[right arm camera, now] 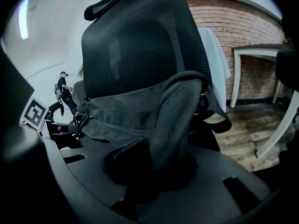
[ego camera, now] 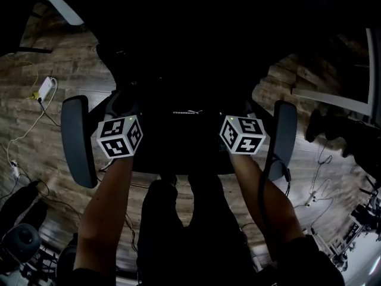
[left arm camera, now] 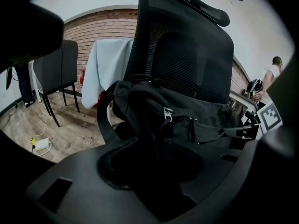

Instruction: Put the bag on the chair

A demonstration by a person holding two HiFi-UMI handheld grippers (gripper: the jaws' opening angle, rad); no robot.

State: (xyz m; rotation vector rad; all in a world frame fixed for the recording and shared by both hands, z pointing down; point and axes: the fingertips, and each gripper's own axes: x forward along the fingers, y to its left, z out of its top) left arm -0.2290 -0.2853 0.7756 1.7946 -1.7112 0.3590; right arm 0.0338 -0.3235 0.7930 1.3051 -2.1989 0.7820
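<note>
- Chair (left arm camera: 187,41): black mesh office chair facing the person, headrest at top. The head view shows its left armrest (ego camera: 77,139) and right armrest (ego camera: 284,134).
- Bag (left arm camera: 187,113): black, with a metal zip pull. It sits between the armrests, over the seat and close in front of the backrest. Whether its base bears on the seat cannot be told, as the head view is too dark.
- Left gripper (left arm camera: 154,171): jaws closed on dark fabric at the bag's lower edge.
- Right gripper (right arm camera: 149,167): jaws clamped on the bag's padded shoulder strap (right arm camera: 177,111), which arches up from the jaws.
- Both grippers are level, one at each end of the bag.
- Surroundings: wooden floor (ego camera: 53,70), a white power adapter (left arm camera: 42,145) on it, and a grey chair (left arm camera: 56,69) beside a brick wall (left arm camera: 100,27).
</note>
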